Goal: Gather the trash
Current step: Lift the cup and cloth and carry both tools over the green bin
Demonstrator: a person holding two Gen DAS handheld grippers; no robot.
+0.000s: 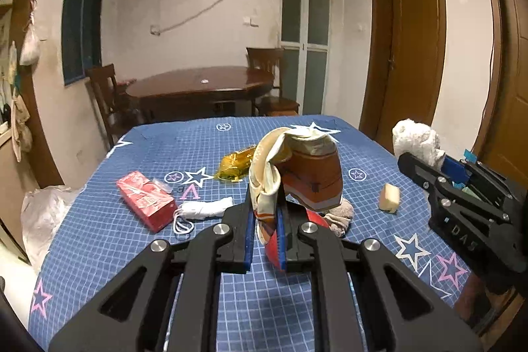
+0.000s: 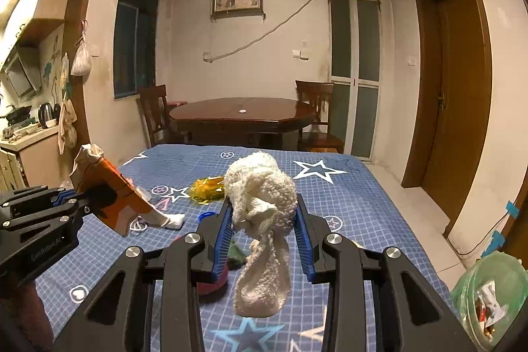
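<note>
My left gripper (image 1: 264, 203) is shut on a crushed brown and cream paper cup (image 1: 310, 174), held up above the blue star-patterned tablecloth (image 1: 132, 253). My right gripper (image 2: 263, 203) is shut on a wad of white fluffy cloth (image 2: 260, 197), whose tail hangs down between the fingers. Each gripper shows in the other view: the right gripper (image 1: 425, 160) at the right edge with the white cloth (image 1: 415, 137), the left gripper (image 2: 82, 200) at the left with the paper cup (image 2: 109, 190). On the cloth lie a red packet (image 1: 145, 203), a white face mask (image 1: 201, 210), a yellow wrapper (image 1: 234, 165), a cream block (image 1: 389, 198) and a grey rag (image 1: 340, 215).
A green trash bag (image 2: 488, 296) with scraps inside stands off the table's right side. A white plastic bag (image 1: 43, 213) sits at the left edge. A blue cap (image 2: 206, 215) lies near the mask. Behind stand a wooden dining table (image 2: 241, 114) and chairs.
</note>
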